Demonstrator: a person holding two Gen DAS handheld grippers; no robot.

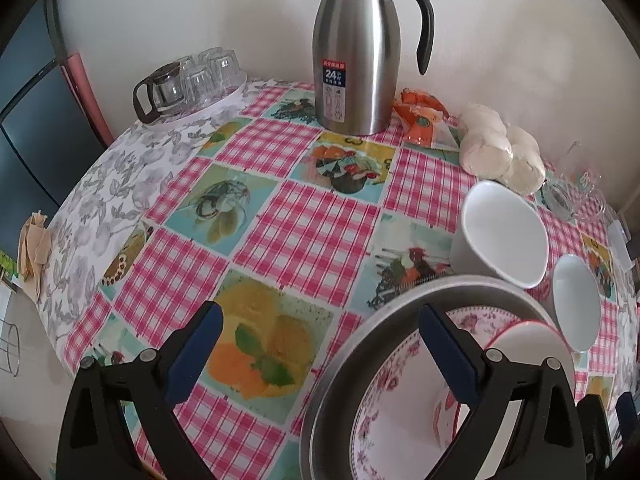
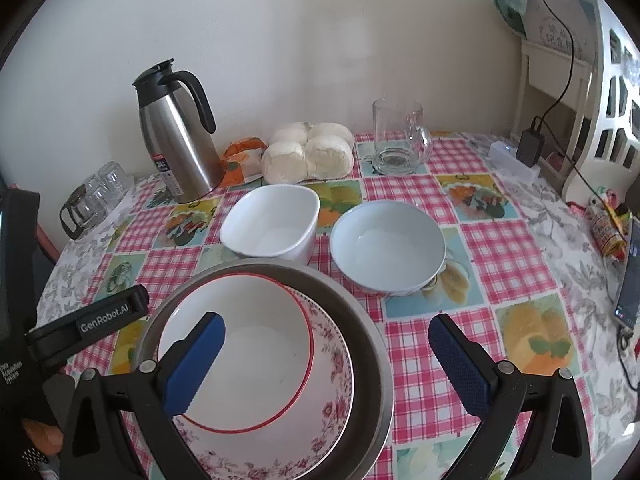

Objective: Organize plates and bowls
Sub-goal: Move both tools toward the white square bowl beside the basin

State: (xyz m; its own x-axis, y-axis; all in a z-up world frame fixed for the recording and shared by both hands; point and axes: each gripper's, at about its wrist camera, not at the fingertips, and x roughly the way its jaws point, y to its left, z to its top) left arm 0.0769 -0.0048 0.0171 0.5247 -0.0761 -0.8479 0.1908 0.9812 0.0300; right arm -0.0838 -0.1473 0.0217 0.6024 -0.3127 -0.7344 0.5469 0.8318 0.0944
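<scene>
Nearest the right wrist camera, the right gripper [image 2: 326,364] has its blue-padded fingers [image 2: 196,364] spread wide, holding nothing; its left pad hangs over a red-rimmed white bowl [image 2: 256,368], and whether it touches cannot be told. That bowl sits inside a pink floral plate [image 2: 332,376], which sits inside a grey metal pan [image 2: 368,332] on the surface [image 2: 508,252], covered in a pink checked cloth with fruit pictures.

Just beyond the pan stand two more bowls, side by side and apart: a squarish white bowl [image 2: 272,220] on the left and a round pale bowl [image 2: 388,244] on the right.

Only this view shows a clear glass mug [image 2: 400,140] near the wall, a phone [image 2: 630,276] at the right edge and a black charger [image 2: 530,146] with its cable.

In the left wrist view, the left gripper [image 1: 320,354] is also spread wide and grips nothing; its right finger [image 1: 448,356] hangs over the pan's contents, its left over bare cloth. Only here do crumpled brown paper [image 1: 34,240] at the left edge and the label on the steel thermos jug [image 1: 356,64] show clearly. Both views show upturned glasses [image 1: 208,74] on a white tray and a bag of white buns [image 1: 500,152].
</scene>
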